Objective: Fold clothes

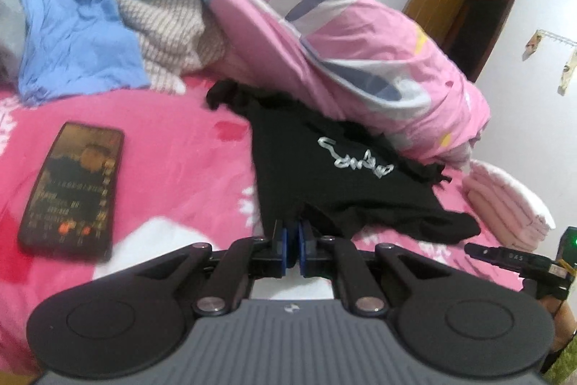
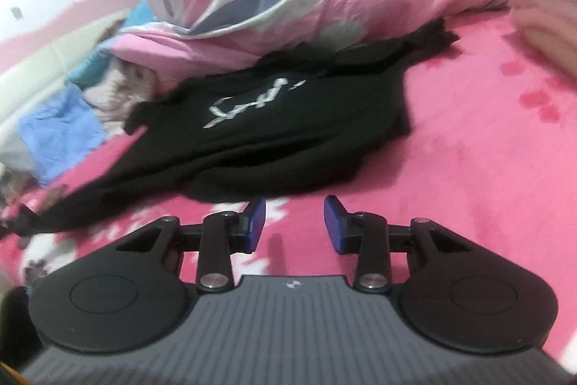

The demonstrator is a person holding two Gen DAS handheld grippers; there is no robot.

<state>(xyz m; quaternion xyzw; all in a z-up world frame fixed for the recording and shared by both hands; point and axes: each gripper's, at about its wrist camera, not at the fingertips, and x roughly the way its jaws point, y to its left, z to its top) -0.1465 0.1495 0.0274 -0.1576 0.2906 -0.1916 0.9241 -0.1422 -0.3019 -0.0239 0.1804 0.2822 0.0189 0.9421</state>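
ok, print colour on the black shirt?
Silvery white script on the black shirt; clearest in the left wrist view.

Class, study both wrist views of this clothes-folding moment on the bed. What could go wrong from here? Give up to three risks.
1. The left claw pinches only one edge of the black shirt; the right claw is open and short of it, so pulling may bunch the cloth.
2. The shirt's far side lies under the pink quilt, which could snag it.
3. The phone lies close by on the bedsheet and might get swept.
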